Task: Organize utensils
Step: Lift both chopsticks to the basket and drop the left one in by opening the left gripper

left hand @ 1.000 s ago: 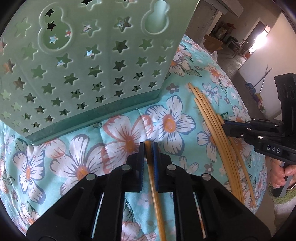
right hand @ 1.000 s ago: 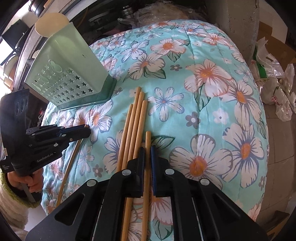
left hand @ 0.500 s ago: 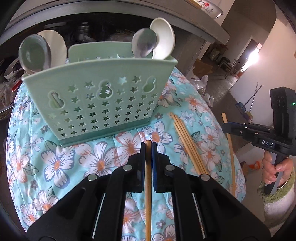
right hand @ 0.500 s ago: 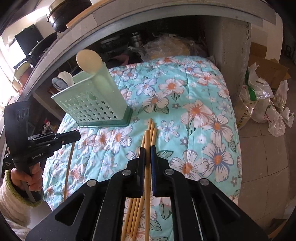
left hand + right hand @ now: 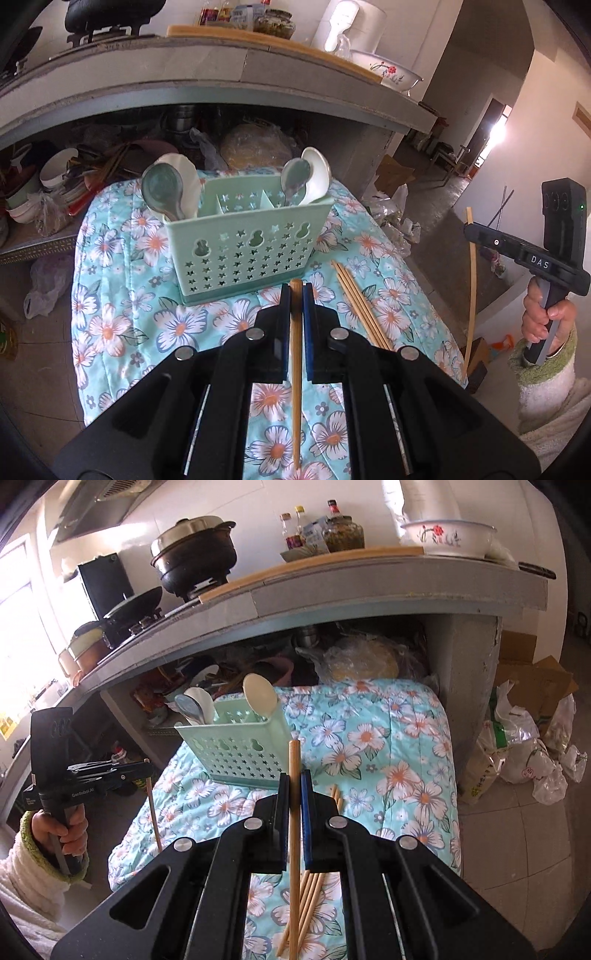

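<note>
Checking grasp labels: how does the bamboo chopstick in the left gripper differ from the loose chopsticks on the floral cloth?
The held bamboo chopstick is lifted clear, clamped in the left gripper's jaws; the loose chopsticks lie flat on the floral cloth. The held one is single; the loose ones form a bundle. Same tan colour and slim shape.

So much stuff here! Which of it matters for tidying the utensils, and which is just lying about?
In the job:
green caddy
spoons in it
loose chopsticks on the cloth
one chopstick in the left gripper, one in the right gripper

Just lying about:
floral bowl
black pot
plastic bags
</note>
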A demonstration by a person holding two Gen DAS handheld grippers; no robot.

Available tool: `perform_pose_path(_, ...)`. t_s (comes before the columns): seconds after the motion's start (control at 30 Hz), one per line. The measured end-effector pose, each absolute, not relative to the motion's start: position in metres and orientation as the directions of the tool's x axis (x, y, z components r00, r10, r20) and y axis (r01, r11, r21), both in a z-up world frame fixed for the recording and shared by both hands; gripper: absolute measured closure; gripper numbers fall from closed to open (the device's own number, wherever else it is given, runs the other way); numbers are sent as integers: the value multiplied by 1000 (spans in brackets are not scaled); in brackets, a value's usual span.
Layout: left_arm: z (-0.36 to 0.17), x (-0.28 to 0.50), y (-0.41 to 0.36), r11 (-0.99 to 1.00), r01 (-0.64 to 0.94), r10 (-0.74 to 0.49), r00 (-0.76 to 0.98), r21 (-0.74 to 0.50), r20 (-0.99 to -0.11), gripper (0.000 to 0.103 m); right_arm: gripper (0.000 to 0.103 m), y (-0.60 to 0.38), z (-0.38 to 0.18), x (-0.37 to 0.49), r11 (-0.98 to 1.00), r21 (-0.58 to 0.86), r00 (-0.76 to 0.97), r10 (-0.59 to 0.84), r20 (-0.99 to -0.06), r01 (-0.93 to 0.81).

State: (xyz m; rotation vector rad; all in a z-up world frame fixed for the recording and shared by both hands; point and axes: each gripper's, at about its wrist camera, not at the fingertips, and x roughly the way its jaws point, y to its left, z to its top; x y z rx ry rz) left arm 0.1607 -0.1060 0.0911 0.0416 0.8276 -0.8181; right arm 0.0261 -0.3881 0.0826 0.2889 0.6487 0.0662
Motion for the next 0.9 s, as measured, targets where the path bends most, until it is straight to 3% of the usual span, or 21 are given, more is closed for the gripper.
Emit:
perform_pose_path(0.27,163,154,-80,712,657,-672,533,-249,-514,97,97,-376,128,30,964,264,854,159,-495,-27)
perform_pose_path(0.63,246,186,-73,748,612,-662,715,-255,-226,97,97,-361,153,49,960,271,880,187,-437,-69)
perform_pose_path(0.77,249,210,-81,760,589,-642,745,-274,-180,97,97,-359,150,52,958,276,875,194,-444,-72)
perform_pose_path(0.9,237,242,-91,768,567,-630,751,-299,-195,98,97,-363,143,57,953,295,866,206,-456,-71)
